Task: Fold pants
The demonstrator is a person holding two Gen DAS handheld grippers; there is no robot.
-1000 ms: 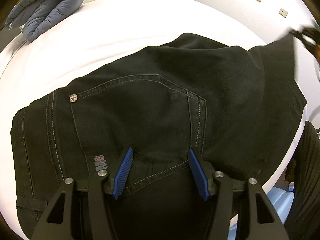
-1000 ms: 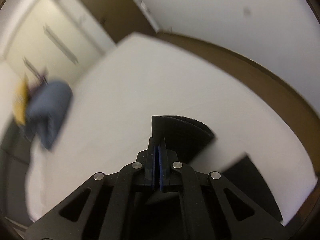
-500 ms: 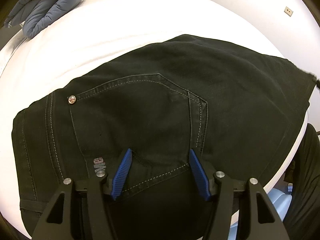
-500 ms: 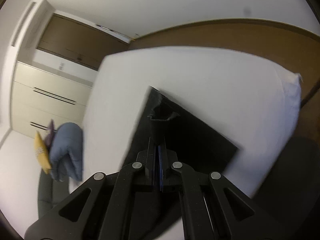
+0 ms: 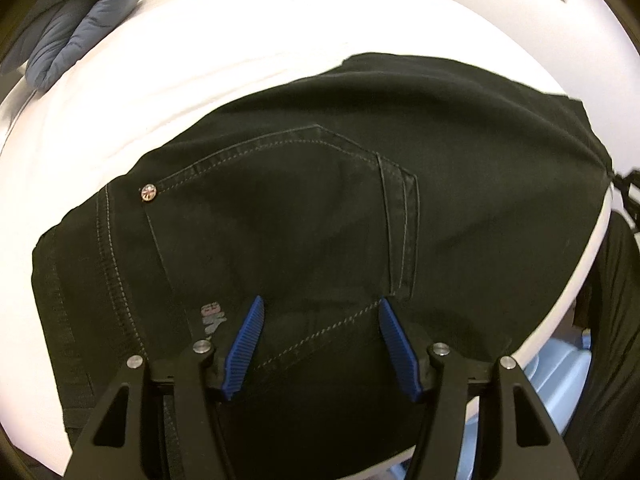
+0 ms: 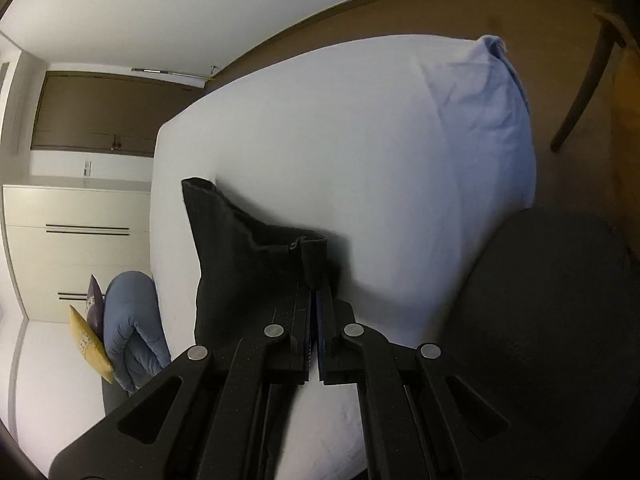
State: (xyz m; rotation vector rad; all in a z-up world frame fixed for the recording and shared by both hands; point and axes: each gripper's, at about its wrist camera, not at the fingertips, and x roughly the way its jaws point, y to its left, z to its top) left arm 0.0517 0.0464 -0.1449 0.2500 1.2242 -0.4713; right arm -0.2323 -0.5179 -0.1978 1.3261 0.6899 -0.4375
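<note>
My right gripper [image 6: 314, 292] pinches the hem of the soft, heavy pants [image 5: 320, 208] near the bed [image 6: 340, 140] edge; my left gripper [image 5: 320, 332] gapes empty.

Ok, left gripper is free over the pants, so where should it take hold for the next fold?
Probably the waistband edge of the pants, at far left in the left wrist view. It lies flat on the bed, so the left gripper should slide in from the side.

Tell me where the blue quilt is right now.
In the left wrist view the blue quilt lies rolled at the upper left, on the white bed's far corner, apart from the black pants.
</note>
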